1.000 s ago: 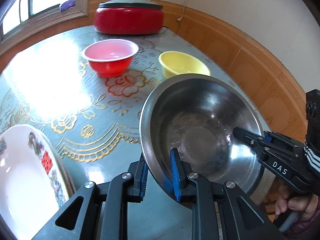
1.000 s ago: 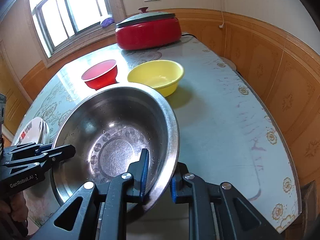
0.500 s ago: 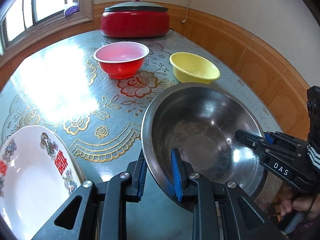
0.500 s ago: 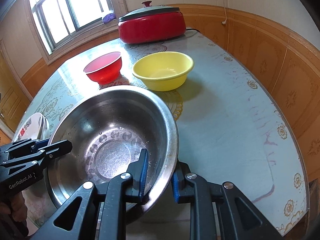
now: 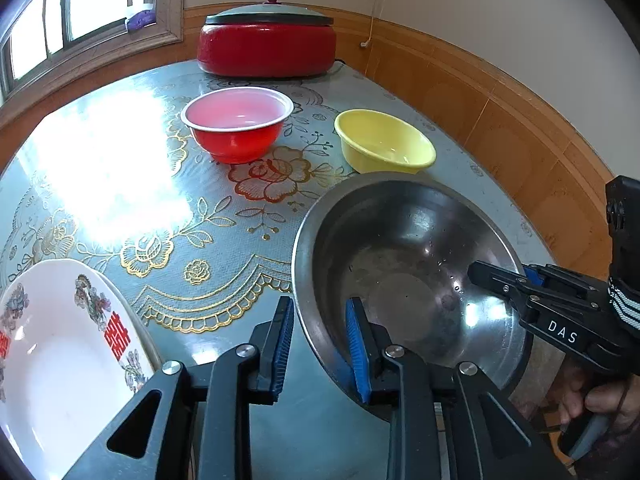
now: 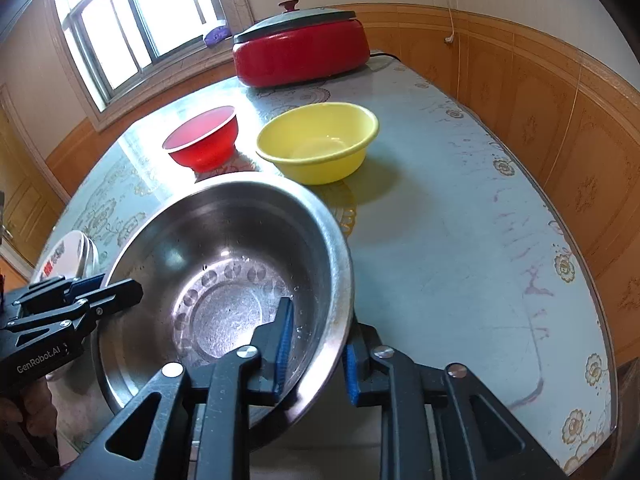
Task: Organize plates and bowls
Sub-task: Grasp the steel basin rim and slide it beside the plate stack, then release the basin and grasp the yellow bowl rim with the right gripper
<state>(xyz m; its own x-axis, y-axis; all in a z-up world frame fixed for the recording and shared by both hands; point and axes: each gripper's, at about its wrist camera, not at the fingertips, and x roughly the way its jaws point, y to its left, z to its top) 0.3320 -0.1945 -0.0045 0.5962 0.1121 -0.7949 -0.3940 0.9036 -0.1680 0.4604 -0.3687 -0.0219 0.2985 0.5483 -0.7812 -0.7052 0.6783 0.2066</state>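
Note:
A large steel bowl (image 5: 404, 272) (image 6: 224, 280) hangs over the near table edge, held from both sides. My left gripper (image 5: 318, 346) straddles its left rim; the jaws look slightly apart, the outer pad off the rim. My right gripper (image 6: 314, 350) straddles its right rim, jaws also a little apart. A red bowl (image 5: 238, 128) (image 6: 202, 142) and a yellow bowl (image 5: 384, 146) (image 6: 318, 142) stand further back. White printed plates (image 5: 60, 356) (image 6: 66, 256) lie stacked at the near left.
A red electric pot with a grey lid (image 5: 268, 38) (image 6: 300, 46) stands at the far edge below the window. The flowered table (image 5: 160, 208) meets a wood-panelled wall (image 6: 560, 112) on the right.
Both grippers and the steel bowl have pulled back toward the near table edge and lowered. The jaws of both grippers have widened on the rim.

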